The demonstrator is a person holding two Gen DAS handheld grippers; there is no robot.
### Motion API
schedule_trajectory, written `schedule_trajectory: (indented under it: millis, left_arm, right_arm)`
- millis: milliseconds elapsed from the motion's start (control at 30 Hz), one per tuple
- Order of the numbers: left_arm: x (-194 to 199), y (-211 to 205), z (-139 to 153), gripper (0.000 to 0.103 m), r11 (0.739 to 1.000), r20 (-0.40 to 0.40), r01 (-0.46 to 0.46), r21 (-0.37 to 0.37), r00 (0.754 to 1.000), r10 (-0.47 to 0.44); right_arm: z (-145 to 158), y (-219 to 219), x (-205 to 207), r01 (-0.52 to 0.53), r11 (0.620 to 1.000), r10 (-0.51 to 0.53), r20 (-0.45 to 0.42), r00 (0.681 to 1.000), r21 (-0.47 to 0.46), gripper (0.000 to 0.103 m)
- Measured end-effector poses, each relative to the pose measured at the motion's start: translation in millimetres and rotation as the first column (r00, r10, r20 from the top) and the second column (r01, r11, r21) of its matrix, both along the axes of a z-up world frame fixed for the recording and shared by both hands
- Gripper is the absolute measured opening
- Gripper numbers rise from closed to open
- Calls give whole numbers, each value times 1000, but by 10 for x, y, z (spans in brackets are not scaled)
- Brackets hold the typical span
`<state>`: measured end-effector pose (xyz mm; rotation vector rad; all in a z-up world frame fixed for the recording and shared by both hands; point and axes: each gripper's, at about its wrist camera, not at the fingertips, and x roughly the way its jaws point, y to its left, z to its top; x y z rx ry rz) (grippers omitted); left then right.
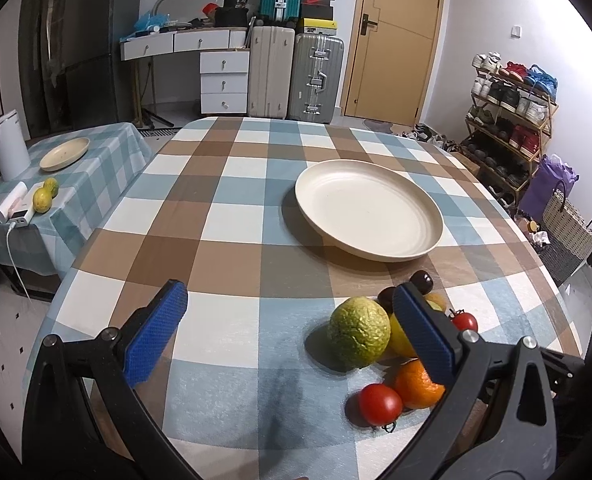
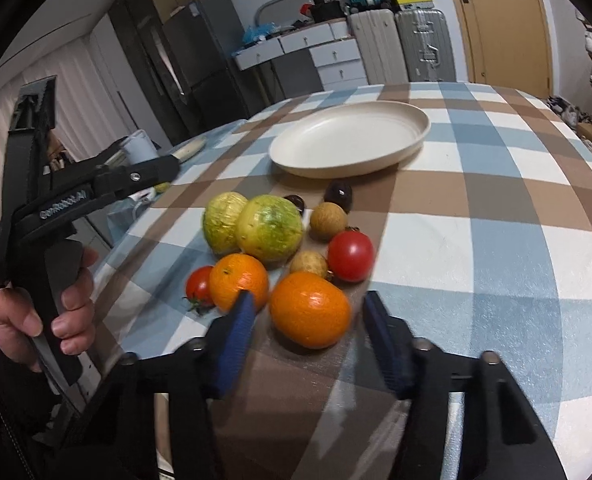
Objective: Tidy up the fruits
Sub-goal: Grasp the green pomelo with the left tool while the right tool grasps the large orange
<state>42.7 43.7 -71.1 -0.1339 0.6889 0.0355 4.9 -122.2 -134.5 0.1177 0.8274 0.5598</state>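
The plate [image 2: 412, 130] is bare, so sorting has hardly begun: all the fruits lie in one cluster on the checked tablecloth [image 2: 496, 240], just before it. The right gripper [image 2: 308, 320] has its fingers spread around the nearest orange [image 2: 310, 310] (contact I cannot tell). The left gripper [image 1: 291, 320] is spread wide and holds nothing. Beside the green citrus [image 1: 359, 332] the cloth is free, but the cluster sits near the table edge.

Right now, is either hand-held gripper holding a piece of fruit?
No. Both are open: the right hand-held gripper straddles an orange without gripping it; the left hand-held gripper is empty.
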Motion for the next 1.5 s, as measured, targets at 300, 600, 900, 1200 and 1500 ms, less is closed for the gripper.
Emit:
schedule_trajectory:
  millis: [300, 600, 900, 1200, 1500]
  left_arm:
    - [26, 162, -122, 102, 994, -62, 27, -108, 997, -34]
    - [113, 159, -235, 102, 985, -113, 55, -163, 991, -74]
    - [319, 71, -436, 102, 968, -182, 96, -233, 973, -140]
    - [520, 137, -652, 88, 921, -227, 104, -376, 953, -200]
    - [698, 163, -734, 43, 855, -224, 161, -494, 926, -304]
  right_arm:
    - [-29, -74, 0, 5, 999, -3, -29, 1000, 44, 42]
    - [1, -173, -44, 22, 996, -21, -12, 1000, 81, 42]
    - [51, -275, -66, 35, 993, -36, 14, 999, 114, 42]
    - [78, -352, -10, 41, 991, -45, 27, 999, 129, 42]
    - [143, -301, 95, 22, 992, -26, 35, 999, 123, 42]
